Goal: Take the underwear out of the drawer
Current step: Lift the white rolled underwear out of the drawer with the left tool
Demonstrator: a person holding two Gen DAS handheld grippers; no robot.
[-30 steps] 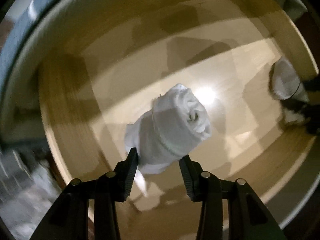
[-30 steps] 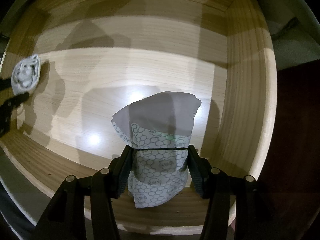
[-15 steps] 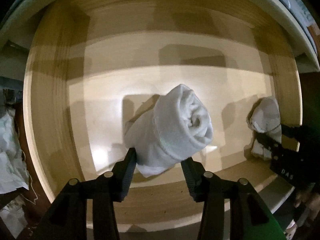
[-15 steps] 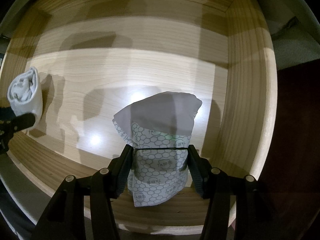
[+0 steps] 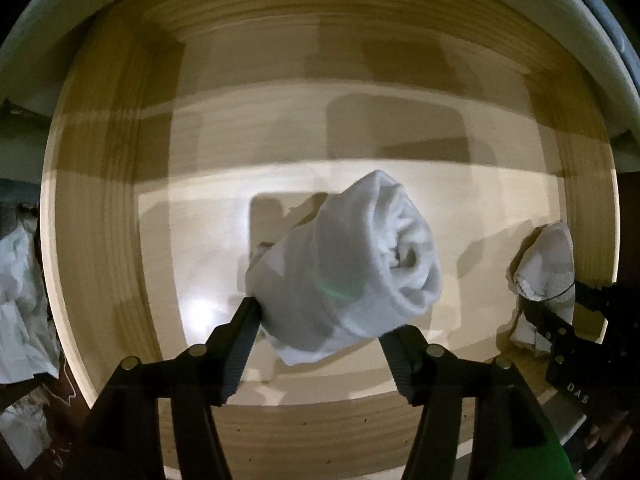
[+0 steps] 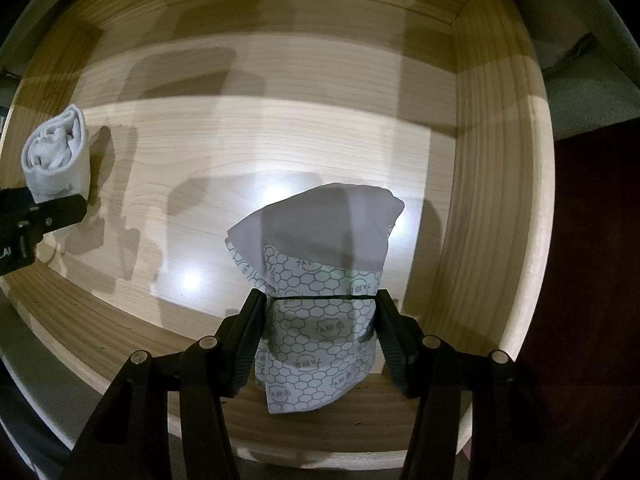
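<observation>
The left gripper (image 5: 318, 320) is clamped on a rolled white underwear (image 5: 352, 264), held above the wooden drawer (image 5: 100, 200) floor. To its right, the right gripper (image 6: 318, 316) pinches a folded hexagon-print underwear (image 6: 320, 280) over the drawer's front edge. Crumpled white cloth (image 5: 20, 300) lies outside, left of the left gripper.

A rolled white underwear (image 5: 344, 268) is held above the wooden drawer (image 5: 100, 200); a hexagon-printed folded underwear (image 6: 320, 304) at its 3 o'clock.
</observation>
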